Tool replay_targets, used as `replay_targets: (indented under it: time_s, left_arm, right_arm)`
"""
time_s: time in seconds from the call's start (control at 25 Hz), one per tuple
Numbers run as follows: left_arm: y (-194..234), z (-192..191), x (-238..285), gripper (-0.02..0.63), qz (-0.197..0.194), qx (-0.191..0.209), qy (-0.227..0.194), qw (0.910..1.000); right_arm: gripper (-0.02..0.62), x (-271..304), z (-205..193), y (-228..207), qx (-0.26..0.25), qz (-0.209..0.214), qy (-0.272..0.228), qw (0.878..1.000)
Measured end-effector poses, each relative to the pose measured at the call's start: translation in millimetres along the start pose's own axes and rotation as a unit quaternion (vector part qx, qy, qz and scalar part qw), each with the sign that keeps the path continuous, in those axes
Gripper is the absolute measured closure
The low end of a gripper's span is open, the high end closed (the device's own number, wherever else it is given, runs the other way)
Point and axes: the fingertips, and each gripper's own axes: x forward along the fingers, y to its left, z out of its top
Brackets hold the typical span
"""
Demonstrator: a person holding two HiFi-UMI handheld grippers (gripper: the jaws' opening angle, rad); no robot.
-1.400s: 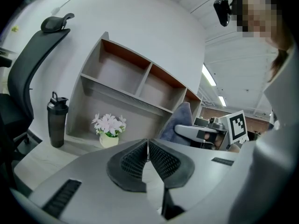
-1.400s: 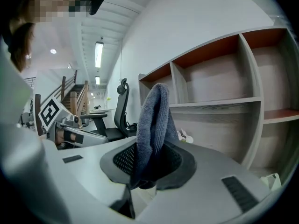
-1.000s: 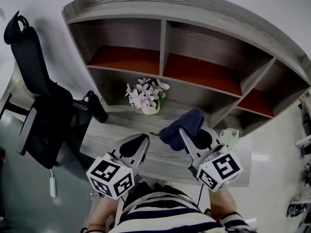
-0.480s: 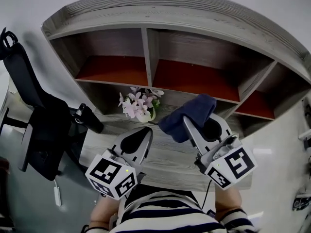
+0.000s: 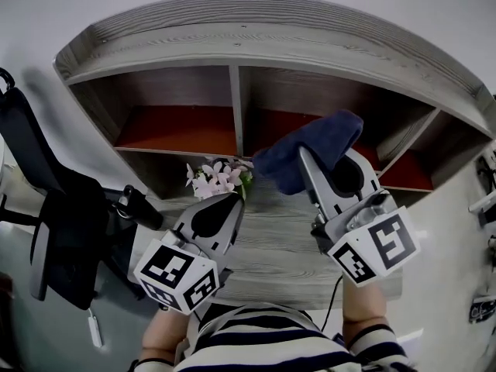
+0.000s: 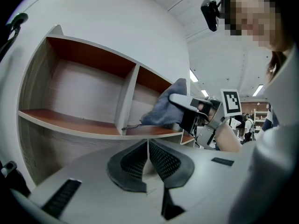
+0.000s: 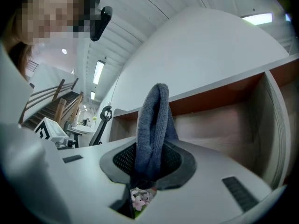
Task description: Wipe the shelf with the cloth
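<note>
The right gripper (image 5: 314,167), clamping the cloth (image 5: 301,153), has risen to the shelf (image 5: 256,33); wiping seems imminent. The left gripper (image 5: 229,201) is closed, empty.

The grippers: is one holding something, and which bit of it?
The right gripper pinches the blue cloth where it is folded double, its loop sticking out past the jaws. The left gripper is shut, empty.

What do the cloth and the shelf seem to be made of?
Cloth: soft dark blue textile, perhaps microfibre; fuzzy surface, limp folds. Shelf: probably board with matt grey wood-grain laminate; regular streaks show. Its inner boards look smooth reddish-brown.
</note>
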Motion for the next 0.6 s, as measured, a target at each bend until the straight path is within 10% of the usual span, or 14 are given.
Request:
replay_targets:
  time_s: [0.6]
  left_arm:
    - [20.9, 3.8, 2.9, 0.58, -0.004, 0.002, -0.005, 1.0]
  right_arm:
    - [0.503, 79.7, 12.2, 3.1, -0.184, -0.031, -0.018, 0.982]
